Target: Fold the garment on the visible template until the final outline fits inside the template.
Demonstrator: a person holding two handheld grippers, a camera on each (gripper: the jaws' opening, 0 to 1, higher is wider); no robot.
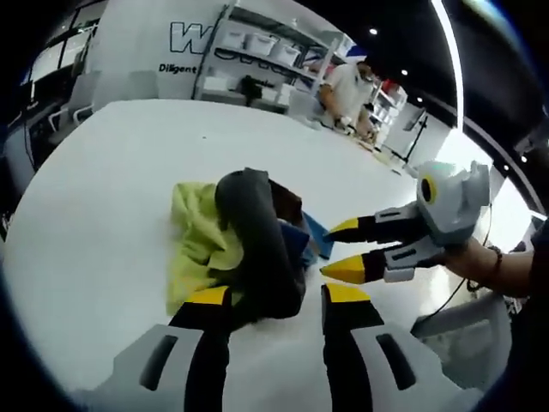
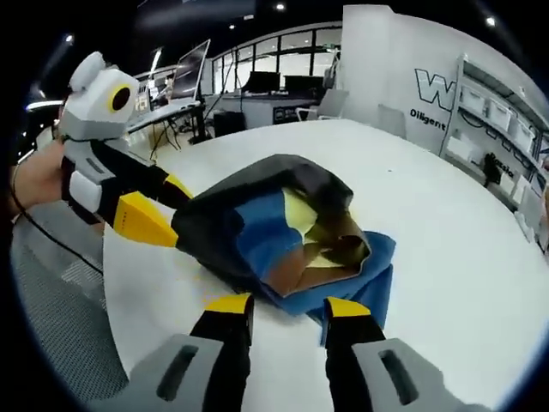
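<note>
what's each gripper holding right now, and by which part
The left gripper meets the dark edge of the black, blue and yellow garment; the grip itself is hidden. The right gripper is open, holding nothing.

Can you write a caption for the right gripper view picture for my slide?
Two tools meet at a bunched black, blue and yellow garment on a white table.

The garment (image 2: 274, 232) lies bunched, so its shape and any template beneath it stay hidden. In the right gripper view, its dark fold covers the left hand-held gripper (image 2: 167, 210) tips. Wall lettering (image 1: 193, 39) is cut off by shelving.
</note>
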